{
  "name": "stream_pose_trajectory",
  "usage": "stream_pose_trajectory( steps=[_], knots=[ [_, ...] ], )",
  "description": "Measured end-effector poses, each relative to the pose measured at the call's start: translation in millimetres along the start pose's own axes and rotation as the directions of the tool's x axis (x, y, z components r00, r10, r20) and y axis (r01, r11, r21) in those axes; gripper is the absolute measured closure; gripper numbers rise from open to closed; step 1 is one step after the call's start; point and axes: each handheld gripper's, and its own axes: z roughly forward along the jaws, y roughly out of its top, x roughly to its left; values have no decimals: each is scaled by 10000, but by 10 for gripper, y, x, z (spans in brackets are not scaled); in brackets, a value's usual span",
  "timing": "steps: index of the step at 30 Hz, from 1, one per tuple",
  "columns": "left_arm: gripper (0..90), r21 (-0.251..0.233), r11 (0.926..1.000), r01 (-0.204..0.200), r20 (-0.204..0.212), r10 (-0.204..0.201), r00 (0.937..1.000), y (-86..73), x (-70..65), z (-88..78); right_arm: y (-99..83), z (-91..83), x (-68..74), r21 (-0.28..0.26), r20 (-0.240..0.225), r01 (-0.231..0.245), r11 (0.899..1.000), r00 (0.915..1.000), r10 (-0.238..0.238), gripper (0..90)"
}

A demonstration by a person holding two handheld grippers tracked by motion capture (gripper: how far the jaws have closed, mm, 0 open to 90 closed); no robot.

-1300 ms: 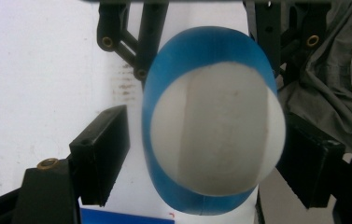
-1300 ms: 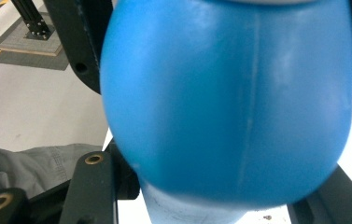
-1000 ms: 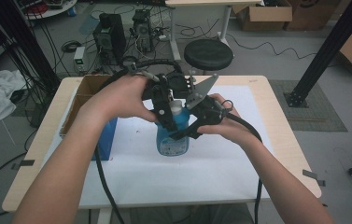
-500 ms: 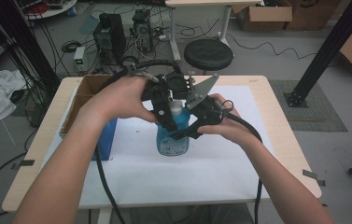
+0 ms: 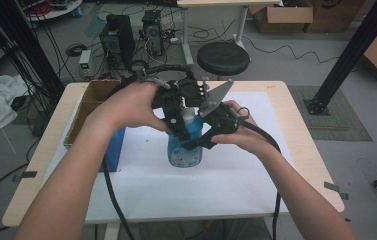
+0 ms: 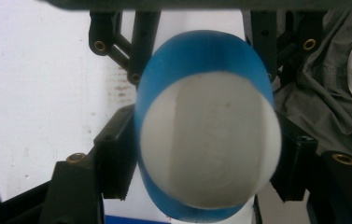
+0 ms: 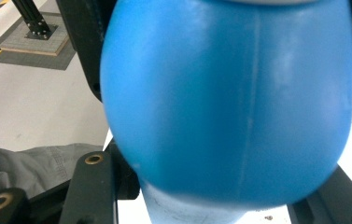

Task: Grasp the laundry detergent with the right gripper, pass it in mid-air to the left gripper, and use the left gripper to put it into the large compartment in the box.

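A: At the middle of the white-covered wooden table (image 5: 296,150), I have the upright translucent blue plastic bottle with a white cap (image 5: 186,142), both tools on it.

B: Anything different from a second ago?

A: Barely. Bottle and hands sit where they were, so I read this as a held grip, no turning yet.

B: Tool states?

A: Left gripper (image 5: 175,116) comes from ten o'clock; its jaws hug the cap (image 6: 209,140), clenched on it. Right gripper (image 5: 202,142) comes from three o'clock, jaws flanking the blue body (image 7: 229,102), seemingly clamped.

B: Nearby?

A: An open cardboard box (image 5: 88,107) at nine o'clock.
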Motion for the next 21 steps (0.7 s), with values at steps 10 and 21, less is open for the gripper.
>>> stream_pose_trajectory(
  steps=[10, 21],
  knots=[
    [383, 104, 9999, -98, -185, 99, 9998, 1, -13, -6, 8, 7, 1, 104, 88, 51, 9999, 9999, -52, 450],
    [386, 418, 9856, 1639, -536, -1616, 9854, -64, 109, -234, -51, -75, -87, 345, 871, -539, 9979, 9949, 507, 218]
  ],
)
